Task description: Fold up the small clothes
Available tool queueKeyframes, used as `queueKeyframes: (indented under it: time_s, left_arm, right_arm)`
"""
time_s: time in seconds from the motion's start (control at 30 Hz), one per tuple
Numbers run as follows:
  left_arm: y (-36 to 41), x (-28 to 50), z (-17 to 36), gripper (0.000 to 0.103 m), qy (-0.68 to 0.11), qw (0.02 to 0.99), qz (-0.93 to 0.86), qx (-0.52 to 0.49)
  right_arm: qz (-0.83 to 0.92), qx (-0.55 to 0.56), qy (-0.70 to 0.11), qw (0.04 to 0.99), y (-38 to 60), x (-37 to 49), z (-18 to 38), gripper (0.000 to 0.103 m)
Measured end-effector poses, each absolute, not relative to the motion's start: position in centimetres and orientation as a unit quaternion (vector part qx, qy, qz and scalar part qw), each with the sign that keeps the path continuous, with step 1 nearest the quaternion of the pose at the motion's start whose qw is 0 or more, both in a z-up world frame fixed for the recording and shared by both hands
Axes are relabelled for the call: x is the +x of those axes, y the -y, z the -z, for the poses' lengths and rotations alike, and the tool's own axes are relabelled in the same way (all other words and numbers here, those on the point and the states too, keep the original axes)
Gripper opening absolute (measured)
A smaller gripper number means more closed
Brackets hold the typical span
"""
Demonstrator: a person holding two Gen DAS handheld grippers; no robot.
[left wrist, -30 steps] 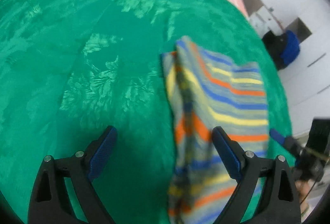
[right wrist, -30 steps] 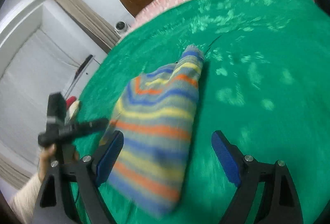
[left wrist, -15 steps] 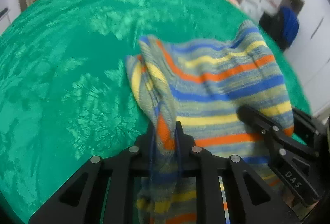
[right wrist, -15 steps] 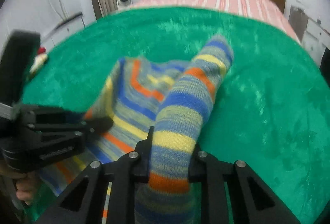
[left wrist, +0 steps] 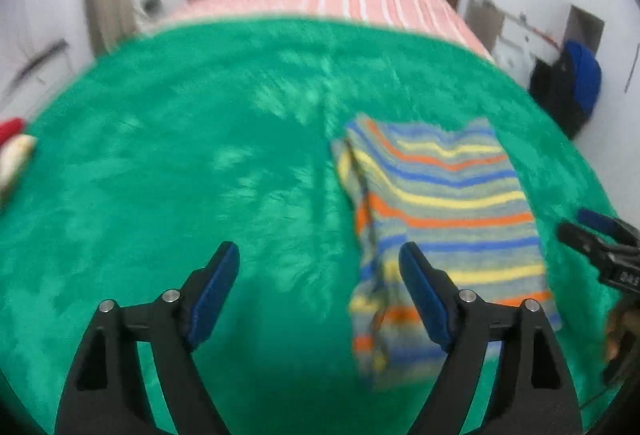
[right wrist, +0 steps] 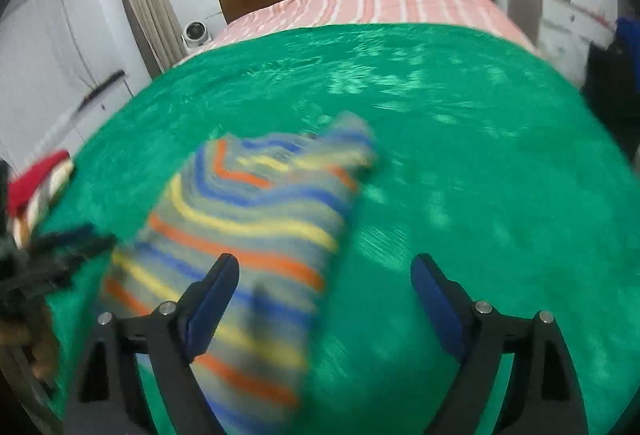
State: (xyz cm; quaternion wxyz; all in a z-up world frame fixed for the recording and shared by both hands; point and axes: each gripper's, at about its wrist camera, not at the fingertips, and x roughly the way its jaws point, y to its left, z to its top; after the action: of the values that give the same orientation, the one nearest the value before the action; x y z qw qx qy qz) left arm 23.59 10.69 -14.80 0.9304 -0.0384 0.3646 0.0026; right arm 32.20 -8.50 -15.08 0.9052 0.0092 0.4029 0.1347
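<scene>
The left gripper [left wrist: 320, 267] stood at the lower centre of its own view, its blue-padded black jaws spread wide with nothing between them; they had just been opening. Its right pad overlapped the left edge of the striped knit garment [left wrist: 440, 219] in the picture, but whether it touched the cloth could not be told through the blur. The right gripper [right wrist: 324, 275] was likewise spread and empty at the lower centre of its view, jaws also just opened, its left pad in front of the garment's lower part.

The small knitted garment, banded in blue, yellow, orange and grey, lay released on the plush green blanket [left wrist: 180, 175]. It sat right of centre in the left view and left of centre in the right view. One narrow part appeared doubled along its left edge; a sleeve-like end [right wrist: 352, 139] pointed toward the upper centre.

Judgement: the sleeves looked folded in, and the next fold would be bottom to top. To do it well, each gripper should pinch a near corner of the hem, catching all layers. Both should lift together and lay the hem level with the far edge. Risk: the soft knit bunches if one side leads.

A red and white cloth item [right wrist: 36, 187] lay at the left edge.
</scene>
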Motion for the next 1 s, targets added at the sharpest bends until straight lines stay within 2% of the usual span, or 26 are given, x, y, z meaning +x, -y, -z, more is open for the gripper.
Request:
queueKeyframes:
  time_s: [0.03, 0.07, 0.17, 0.2, 0.27, 0.3, 0.43, 0.5, 0.8, 1.0]
  left_arm:
    - [-10.7, 21.6, 13.9, 0.100, -0.333, 0.942, -0.017, -0.038]
    - [-10.6, 19.4, 12.8, 0.103, -0.299, 0.953, -0.032, -0.041]
    - [-10.2, 15.7, 10.1, 0.103, -0.248, 0.966, -0.056, -0.043]
    - [-10.0, 14.5, 9.4, 0.103, -0.252, 0.965, -0.055, -0.042]
    - [-9.2, 13.1, 8.3, 0.103, -0.280, 0.959, -0.041, -0.026]
    - [-8.9, 12.3, 7.8, 0.103, -0.281, 0.959, -0.039, -0.027]
    - [-7.7, 9.2, 6.6, 0.103, -0.272, 0.960, -0.068, -0.024]
    - [-7.0, 8.2, 6.5, 0.103, -0.272, 0.960, -0.057, -0.028]
    - [-5.2, 5.6, 5.7, 0.103, -0.290, 0.956, -0.046, -0.014]
    - [-4.7, 4.2, 5.3, 0.103, -0.317, 0.948, -0.041, 0.000]
  right_arm:
    - [-0.130, -0.009, -0.396, 0.909, 9.0, 30.7, 14.7, 0.089]
    - [-0.128, -0.028, -0.382, 0.915, 9.3, 28.8, 13.9, 0.089]
    - [-0.116, -0.058, -0.314, 0.941, 10.5, 24.1, 10.6, 0.091]
    - [-0.107, -0.057, -0.285, 0.951, 10.7, 22.3, 9.6, 0.101]
    - [-0.075, -0.028, -0.212, 0.974, 11.8, 17.8, 7.3, 0.103]
    - [-0.071, -0.011, -0.204, 0.976, 12.2, 17.0, 6.9, 0.103]
    - [-0.124, 0.073, -0.271, 0.952, 13.2, 15.4, 7.0, 0.103]
    - [-0.125, 0.086, -0.265, 0.952, 13.7, 14.2, 6.8, 0.103]
    - [-0.103, 0.030, -0.271, 0.957, 11.2, 11.6, 4.7, 0.103]
    - [-0.115, 0.032, -0.312, 0.943, 10.0, 10.7, 4.9, 0.103]
